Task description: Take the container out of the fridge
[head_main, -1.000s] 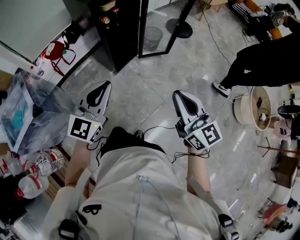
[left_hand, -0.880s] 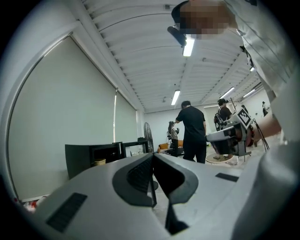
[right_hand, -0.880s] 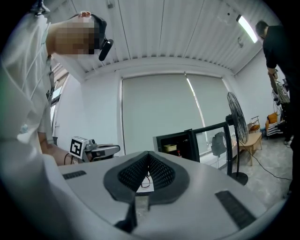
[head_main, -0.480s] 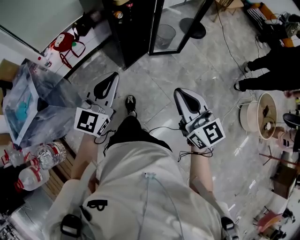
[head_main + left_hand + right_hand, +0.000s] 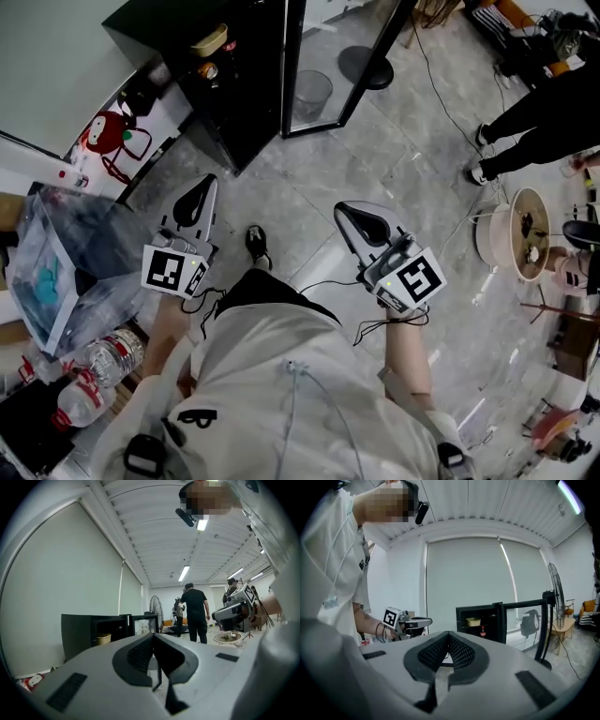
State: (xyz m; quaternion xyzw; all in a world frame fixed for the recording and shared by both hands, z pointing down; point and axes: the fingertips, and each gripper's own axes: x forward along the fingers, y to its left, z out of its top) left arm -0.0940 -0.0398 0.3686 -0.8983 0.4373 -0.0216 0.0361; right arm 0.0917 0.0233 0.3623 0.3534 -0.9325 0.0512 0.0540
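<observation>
A: Head view first. How far along?
B: Barely begun, I'd say. The fridge (image 5: 248,94) has its door (image 5: 287,66) open, and the container (image 5: 208,40) sits inside, high up. It is not yet out, so the reach, the grip and the lift are all left.
A: And the grippers?
B: The left gripper (image 5: 200,190) and right gripper (image 5: 354,220) hang over the floor (image 5: 309,178), well apart from the fridge, both pointing roughly toward it.
A: Left gripper view?
B: Jaws together, nothing between them. The container (image 5: 104,639) shows inside the fridge (image 5: 77,632), far off and left of the jaw tips.
A: Right gripper view?
B: Same again: jaws together, empty. The container (image 5: 473,621) lies well beyond the tips, a little right and above them, over a red bottle (image 5: 482,631). The open door (image 5: 525,620) stands to its right.
A: So what's needed?
B: My reading is to step closer and part the jaws before either can take it.
</observation>
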